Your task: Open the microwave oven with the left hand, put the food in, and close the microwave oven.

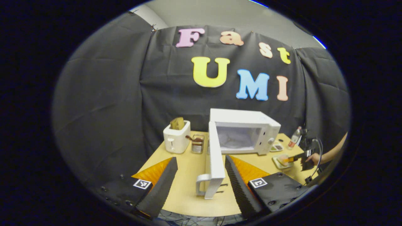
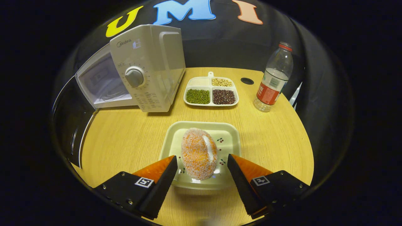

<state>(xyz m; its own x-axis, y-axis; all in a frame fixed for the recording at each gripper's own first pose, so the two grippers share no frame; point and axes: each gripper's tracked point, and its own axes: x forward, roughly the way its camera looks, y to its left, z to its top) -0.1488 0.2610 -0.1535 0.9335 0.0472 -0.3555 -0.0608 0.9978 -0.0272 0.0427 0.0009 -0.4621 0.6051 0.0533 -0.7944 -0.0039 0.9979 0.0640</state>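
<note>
The door (image 1: 213, 160) stood open between the left gripper's (image 1: 201, 166) parted fingers. The right gripper (image 2: 201, 164) (also apart) straddled the food (image 2: 199, 153) on its plate (image 2: 230, 131); a hard squeeze might have crushed it.

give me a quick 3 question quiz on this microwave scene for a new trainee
1. True or false: the microwave door is shut.
2. What lies between the right gripper fingers: A) the water bottle B) the orange crumbed food C) the toaster?
3. Fill in: the food sits on a pale square ____.

Key
1. False, it stands open.
2. B; the fingers are apart, not yet pressing it.
3. Plate.
</note>
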